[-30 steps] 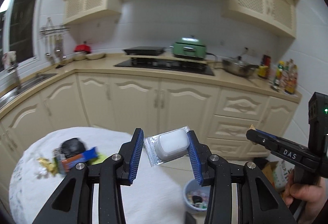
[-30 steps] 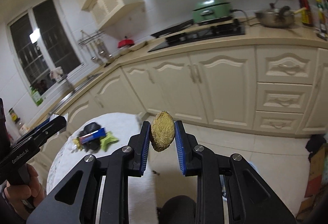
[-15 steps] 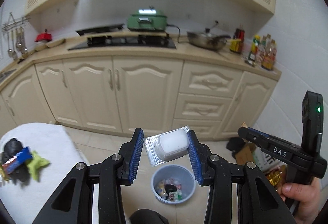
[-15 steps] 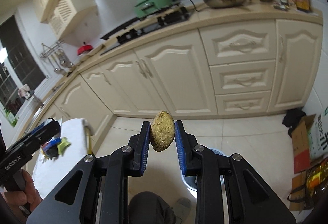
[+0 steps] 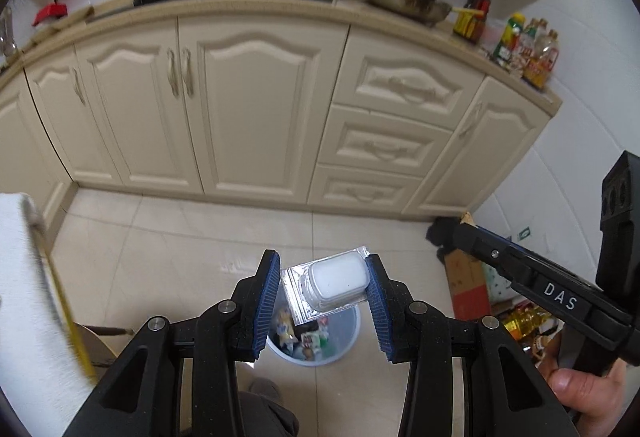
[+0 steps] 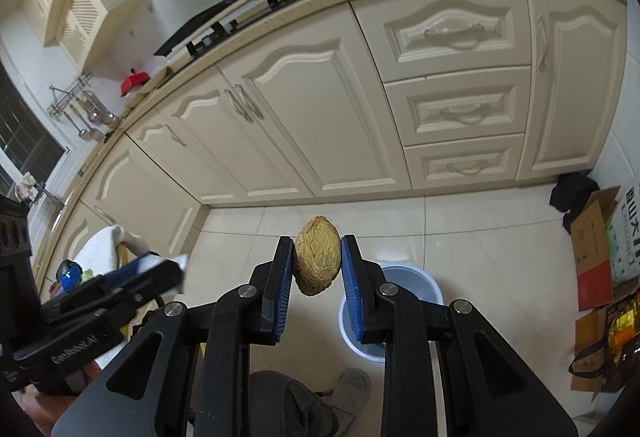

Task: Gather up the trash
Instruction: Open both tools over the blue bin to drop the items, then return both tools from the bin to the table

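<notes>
A second ago both views looked level across the kitchen, with the white-clothed worktop (image 5: 24, 297) filling the lower left; now both cameras tip down at the floor and the bin (image 5: 344, 337) sits right under the claws — the carry is over and only the drop remains.

The left claw (image 5: 322, 295) pinches a white packet (image 5: 338, 283) in clear wrap between its blue pads, as it did before. In the left view the bin lies directly beyond the packet, at 6 o'clock from it, already holding wrappers. Letting go here should land it inside.

The right claw (image 6: 317, 263) is clamped on a fibrous yellow-brown pit (image 6: 317, 261). In its view the bin (image 6: 416, 277) peeks out at 4 o'clock from the pit, partly hidden by the right finger — so this claw looks a little off-centre and may need a nudge toward the bin first.

More trash (image 6: 70, 273) lies on the worktop at 9 o'clock, so another trip seems due.
</notes>
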Tool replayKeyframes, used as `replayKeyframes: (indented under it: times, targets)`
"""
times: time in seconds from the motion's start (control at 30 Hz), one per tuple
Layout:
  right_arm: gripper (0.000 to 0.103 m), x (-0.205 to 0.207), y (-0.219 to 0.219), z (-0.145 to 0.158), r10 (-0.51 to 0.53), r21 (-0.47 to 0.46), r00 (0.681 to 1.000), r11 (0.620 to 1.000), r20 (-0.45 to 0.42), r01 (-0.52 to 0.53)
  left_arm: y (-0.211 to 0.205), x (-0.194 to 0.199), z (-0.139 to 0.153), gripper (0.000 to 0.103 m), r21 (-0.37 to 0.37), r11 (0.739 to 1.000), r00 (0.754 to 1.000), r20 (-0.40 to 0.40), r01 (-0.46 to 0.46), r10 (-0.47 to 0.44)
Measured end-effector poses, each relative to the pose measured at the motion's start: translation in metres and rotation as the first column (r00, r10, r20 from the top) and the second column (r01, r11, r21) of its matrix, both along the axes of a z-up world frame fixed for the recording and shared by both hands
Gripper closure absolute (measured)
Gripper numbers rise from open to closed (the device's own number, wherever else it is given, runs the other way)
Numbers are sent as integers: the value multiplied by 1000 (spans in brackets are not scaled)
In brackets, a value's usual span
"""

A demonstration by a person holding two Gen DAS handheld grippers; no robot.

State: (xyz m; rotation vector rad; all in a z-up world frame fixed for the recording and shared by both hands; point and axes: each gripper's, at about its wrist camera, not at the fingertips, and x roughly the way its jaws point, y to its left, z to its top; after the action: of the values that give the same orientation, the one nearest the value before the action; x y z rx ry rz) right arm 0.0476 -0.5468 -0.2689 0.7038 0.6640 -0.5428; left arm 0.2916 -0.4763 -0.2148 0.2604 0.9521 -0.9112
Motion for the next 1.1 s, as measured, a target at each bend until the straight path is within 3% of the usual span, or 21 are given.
replayKeyframes:
  times: [0.3, 0.33, 0.37, 0.43, 0.5, 0.63, 0.7, 0.87, 1.1]
  targets:
    - [76, 17, -26, -43, -10, 79, 999, 997, -43, 13, -64, 50, -58, 63, 90, 995, 993, -113, 33, -22]
    - [76, 19, -29, -50, -13, 96, 999, 995, -46, 17, -69, 55, -62, 60, 102, 994, 993, -115, 36, -24]
    - [76, 20, -32, -54, -18, 108, 999, 994, -49, 23, -75, 60, -67, 49, 120, 992, 993, -119, 38, -23]
    - [64, 21, -35, -62, -28, 121, 998, 992, -62, 36, -78, 69, -69, 38, 132, 991, 995, -99, 1, 12]
    - [44, 19, -35, -64, -39, 126, 998, 991, -59, 46, -81, 77, -67, 32, 126, 992, 996, -91, -11, 23]
    - [24, 15, -31, -59, -60, 118, 997, 991, -53, 66, -79, 90, -56, 13, 125, 991, 997, -51, -52, 59]
    - [2, 14, -29, -55, -69, 109, 996, 991, -57, 75, -74, 90, -49, 5, 115, 990, 997, -25, -76, 80]
    - [0, 8, -23, -46, -107, 105, 992, 988, -68, 114, -63, 83, -24, 1, 93, 986, 989, 66, -140, 134]
    - [0, 5, 1, -15, -83, 61, 996, 994, -39, 86, -23, 32, 18, 1, -12, 987, 974, 162, -161, 161]
